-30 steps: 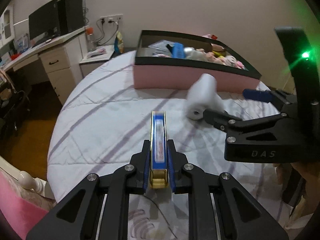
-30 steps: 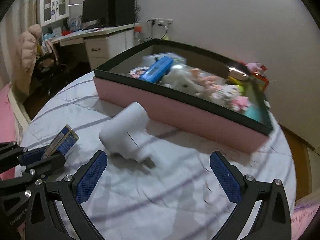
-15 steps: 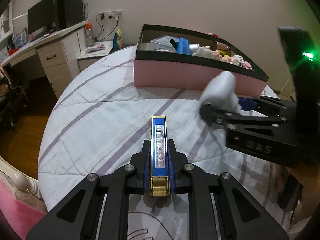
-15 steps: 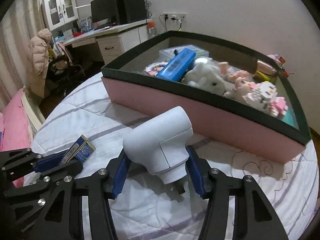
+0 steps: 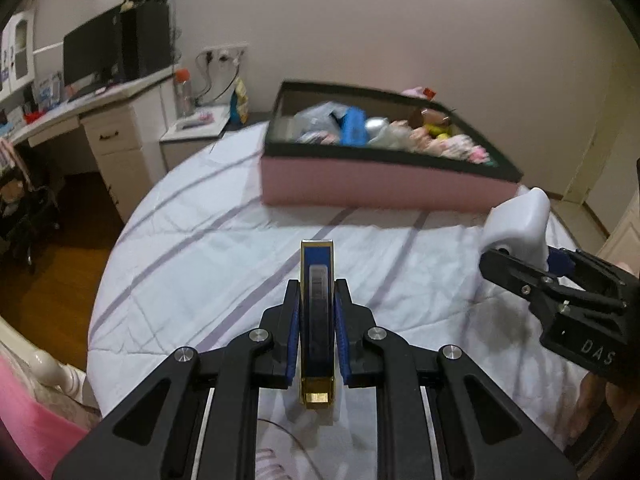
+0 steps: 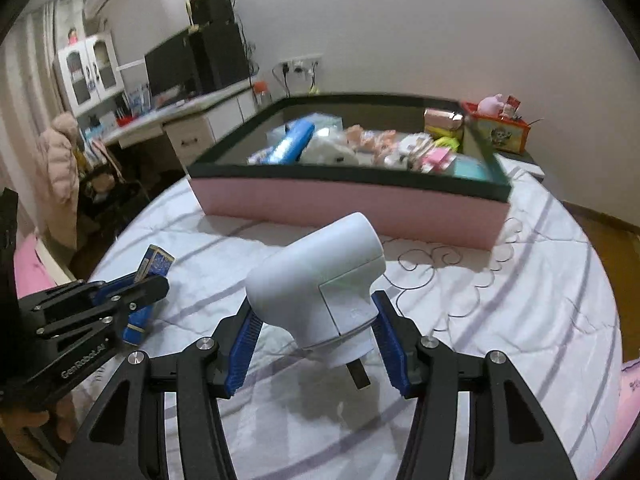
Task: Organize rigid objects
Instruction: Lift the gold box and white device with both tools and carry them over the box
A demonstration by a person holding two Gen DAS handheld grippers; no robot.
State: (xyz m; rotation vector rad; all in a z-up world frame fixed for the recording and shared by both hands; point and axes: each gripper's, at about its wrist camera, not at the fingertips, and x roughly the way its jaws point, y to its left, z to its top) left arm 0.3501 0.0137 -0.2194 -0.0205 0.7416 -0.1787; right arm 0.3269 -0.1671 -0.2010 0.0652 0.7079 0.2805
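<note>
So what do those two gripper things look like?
Both are black plastic with cut-out, frame-like arms, silver round bolts at the joints and ribbed blue pads on the fingers. The left gripper has "GenRobot.AI" in white letters on its side, seen in the right wrist view. The right gripper has white letters reading "DAS" on its body in the left wrist view. No cables or sleeves show.

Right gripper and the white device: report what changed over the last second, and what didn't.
The right gripper, wide open a second ago, has closed on the white device and lifted it off the bedspread. The left gripper stays clamped on the blue box; the pink storage box is unmoved.
</note>
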